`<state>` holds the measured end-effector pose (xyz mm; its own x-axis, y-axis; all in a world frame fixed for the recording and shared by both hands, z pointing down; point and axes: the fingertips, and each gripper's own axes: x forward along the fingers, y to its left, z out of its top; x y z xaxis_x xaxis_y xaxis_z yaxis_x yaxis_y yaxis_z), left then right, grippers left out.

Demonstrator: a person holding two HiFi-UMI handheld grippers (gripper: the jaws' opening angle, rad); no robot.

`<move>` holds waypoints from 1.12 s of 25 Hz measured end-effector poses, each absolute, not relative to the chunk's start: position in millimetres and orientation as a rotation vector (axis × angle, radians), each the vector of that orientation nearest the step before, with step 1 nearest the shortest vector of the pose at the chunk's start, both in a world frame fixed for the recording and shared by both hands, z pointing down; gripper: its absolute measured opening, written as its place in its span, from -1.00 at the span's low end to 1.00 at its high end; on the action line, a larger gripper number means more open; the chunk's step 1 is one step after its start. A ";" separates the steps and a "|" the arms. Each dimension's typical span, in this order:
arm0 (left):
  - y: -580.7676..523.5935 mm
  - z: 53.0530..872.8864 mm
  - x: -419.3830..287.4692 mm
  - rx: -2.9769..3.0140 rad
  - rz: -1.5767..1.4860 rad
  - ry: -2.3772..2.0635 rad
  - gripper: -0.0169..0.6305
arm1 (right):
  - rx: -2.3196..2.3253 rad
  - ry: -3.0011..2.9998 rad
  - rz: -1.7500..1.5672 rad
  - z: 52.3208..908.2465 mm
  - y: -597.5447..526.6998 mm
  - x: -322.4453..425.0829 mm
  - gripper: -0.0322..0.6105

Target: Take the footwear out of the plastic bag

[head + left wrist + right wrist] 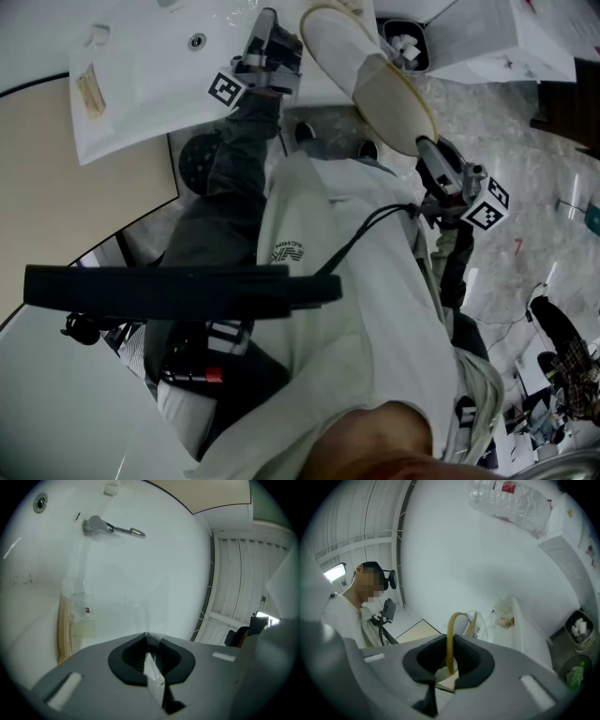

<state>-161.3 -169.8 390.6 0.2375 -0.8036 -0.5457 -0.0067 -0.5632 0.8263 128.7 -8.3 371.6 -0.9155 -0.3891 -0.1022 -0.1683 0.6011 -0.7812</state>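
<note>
A white slipper with a tan rim hangs in the air over the table edge. My right gripper is shut on its heel end. In the right gripper view the tan rim runs between the jaws. My left gripper is at the edge of the white table, apart from the slipper. Its jaws are shut on a thin sheet of clear plastic bag, which rises faintly in front of them. A second tan slipper lies on the table inside a clear bag with a red label.
A metal handle sits on the white table. A small bin with white scraps stands on the floor beyond the slipper. A crumpled clear bag shows at the top of the right gripper view, and a seated person is at its left.
</note>
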 end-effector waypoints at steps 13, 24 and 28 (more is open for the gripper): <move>-174.3 437.1 -176.1 1.737 -1.283 -0.824 -1.00 | -0.458 2.587 -1.217 369.0 21.4 168.2 -0.76; -181.8 494.6 -146.4 1.753 -0.957 -0.822 -1.00 | -0.489 2.547 -1.185 342.1 42.0 194.1 -0.76; -187.5 507.1 -141.1 1.712 -0.934 -0.843 -1.00 | -0.466 2.537 -1.105 322.6 34.6 203.5 -0.76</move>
